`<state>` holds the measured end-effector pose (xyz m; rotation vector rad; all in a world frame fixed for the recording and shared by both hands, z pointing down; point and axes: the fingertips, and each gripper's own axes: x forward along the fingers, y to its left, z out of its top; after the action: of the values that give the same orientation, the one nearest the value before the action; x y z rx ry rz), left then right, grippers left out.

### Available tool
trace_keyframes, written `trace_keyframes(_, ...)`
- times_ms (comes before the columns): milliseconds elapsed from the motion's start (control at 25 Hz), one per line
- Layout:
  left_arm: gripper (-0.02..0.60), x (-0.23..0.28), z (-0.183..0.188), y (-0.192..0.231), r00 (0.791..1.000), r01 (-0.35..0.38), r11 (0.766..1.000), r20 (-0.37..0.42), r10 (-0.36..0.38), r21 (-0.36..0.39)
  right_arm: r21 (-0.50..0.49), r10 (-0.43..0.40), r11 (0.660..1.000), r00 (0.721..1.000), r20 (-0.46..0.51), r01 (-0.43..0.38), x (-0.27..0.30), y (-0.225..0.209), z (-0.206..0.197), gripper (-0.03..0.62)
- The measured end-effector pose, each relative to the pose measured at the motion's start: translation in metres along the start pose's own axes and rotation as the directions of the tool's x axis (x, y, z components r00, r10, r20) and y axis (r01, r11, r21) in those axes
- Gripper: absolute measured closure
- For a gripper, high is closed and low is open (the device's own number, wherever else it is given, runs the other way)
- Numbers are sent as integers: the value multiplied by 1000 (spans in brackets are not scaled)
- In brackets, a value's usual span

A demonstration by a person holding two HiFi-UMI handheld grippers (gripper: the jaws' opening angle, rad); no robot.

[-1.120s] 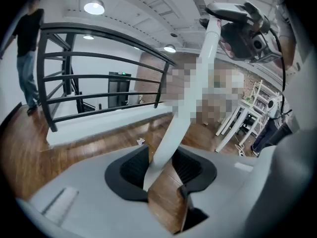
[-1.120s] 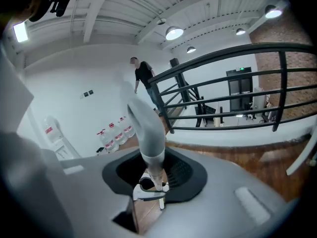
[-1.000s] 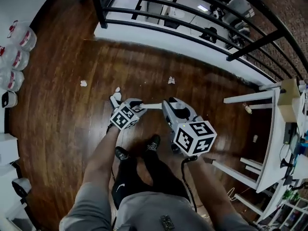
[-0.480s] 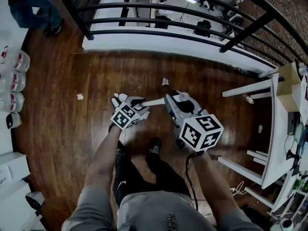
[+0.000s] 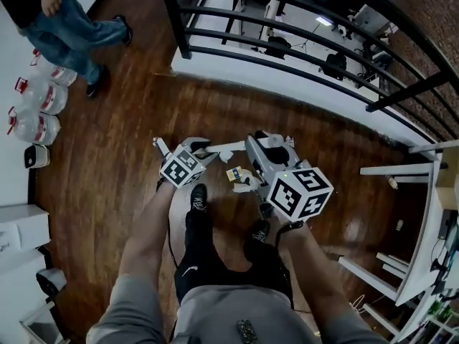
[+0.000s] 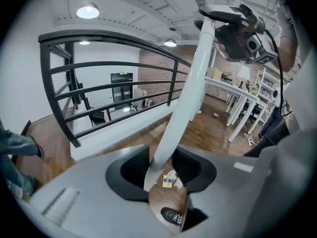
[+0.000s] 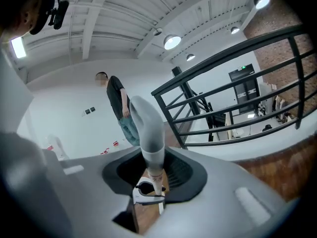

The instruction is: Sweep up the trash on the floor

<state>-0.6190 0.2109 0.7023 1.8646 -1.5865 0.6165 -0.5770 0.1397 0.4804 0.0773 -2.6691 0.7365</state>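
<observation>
My left gripper point(image 5: 192, 149) point(image 6: 163, 175) is shut on a long white pole point(image 6: 190, 88) that rises up to the right toward my right gripper point(image 5: 264, 143). In the head view this pole point(image 5: 228, 147) spans the gap between the two grippers. My right gripper point(image 7: 148, 182) is shut on a handle point(image 7: 151, 143) that is grey at its curved top and white lower down. Trash point(image 5: 237, 175), a small yellow box point(image 6: 168, 181) with crumpled white paper, lies low between the grippers beside my shoe point(image 5: 199, 196). Whether it rests on the floor or in a pan I cannot tell.
A black railing point(image 5: 287, 20) above a white ledge runs across the far side. A person in jeans point(image 5: 68, 27) stands at the upper left near water jugs point(image 5: 34, 124). White table legs point(image 5: 391, 264) stand at the right, a white cabinet point(image 5: 18, 228) at the left.
Both grippers have travelled across the wooden floor with their handles still held. The person in jeans has come further into view, and the yellow-and-white trash now shows between the grippers.
</observation>
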Motion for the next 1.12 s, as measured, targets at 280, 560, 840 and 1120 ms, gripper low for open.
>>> trace_keyframes(280, 440, -43, -86, 102, 998, 31, 999, -62, -32, -17, 46, 12, 999, 999, -38, -10, 122, 54, -40, 496)
trace_keyframes(560, 437, -13, -90, 113, 986, 148, 989, -84, -146, 23, 58, -108, 992, 993, -57, 111, 136, 37, -52, 496)
trace_keyframes(840, 436, 47, -35, 43, 940, 337, 929, -114, -322, 150, 144, -320, 937, 947, 0, 317, 52, -24, -42, 496)
trace_keyframes(1120, 434, 113, 16, -67, 862, 507, 817, -179, -474, 276, 258, -526, 829, 849, 54, 497, -69, -86, -51, 496)
